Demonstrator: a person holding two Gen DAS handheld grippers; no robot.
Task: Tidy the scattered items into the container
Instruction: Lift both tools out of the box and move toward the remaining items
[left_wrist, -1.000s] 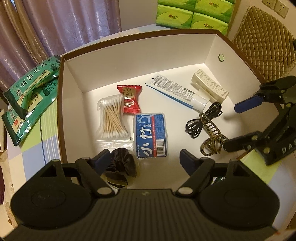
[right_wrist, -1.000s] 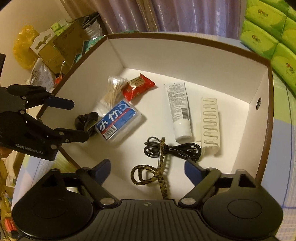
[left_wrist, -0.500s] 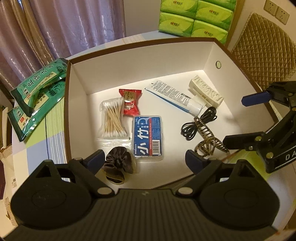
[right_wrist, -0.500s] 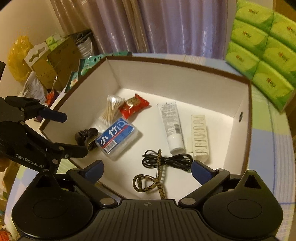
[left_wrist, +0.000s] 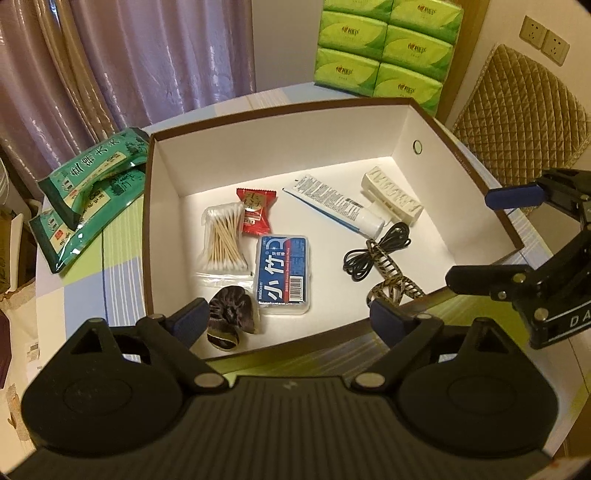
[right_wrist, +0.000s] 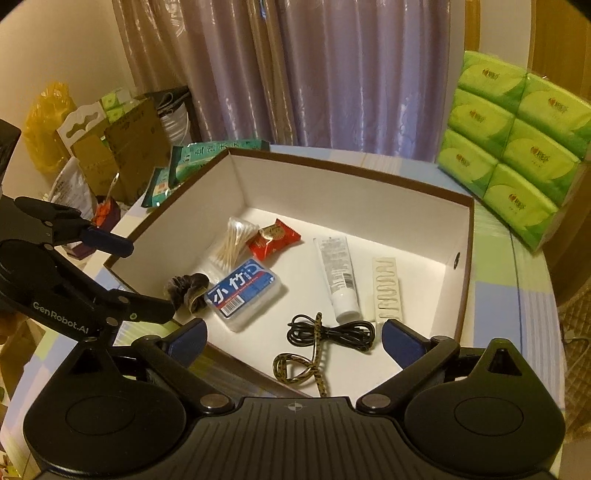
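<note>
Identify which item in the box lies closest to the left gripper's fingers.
The dark scrunchie, beside the left finger in the box's near corner; the rest lie farther in.

A matt white card box (left_wrist: 236, 155) is seen holding wood-stemmed swabs (left_wrist: 225, 240) in clear film, a glossy red wrapper (left_wrist: 255, 212), a clear plastic case (left_wrist: 283, 275), a velvety cloth scrunchie (left_wrist: 231, 317) and a smooth plastic tube (left_wrist: 332, 205)

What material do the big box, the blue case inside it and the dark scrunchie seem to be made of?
Box: probably cardboard, matte white inside, with a thin brown rim. Blue case: seemingly clear, glossy hard plastic, transparent at its edges around a printed blue label. Scrunchie: likely soft fabric, maybe velvet or satin, with gathered folds and a dull sheen.
</note>
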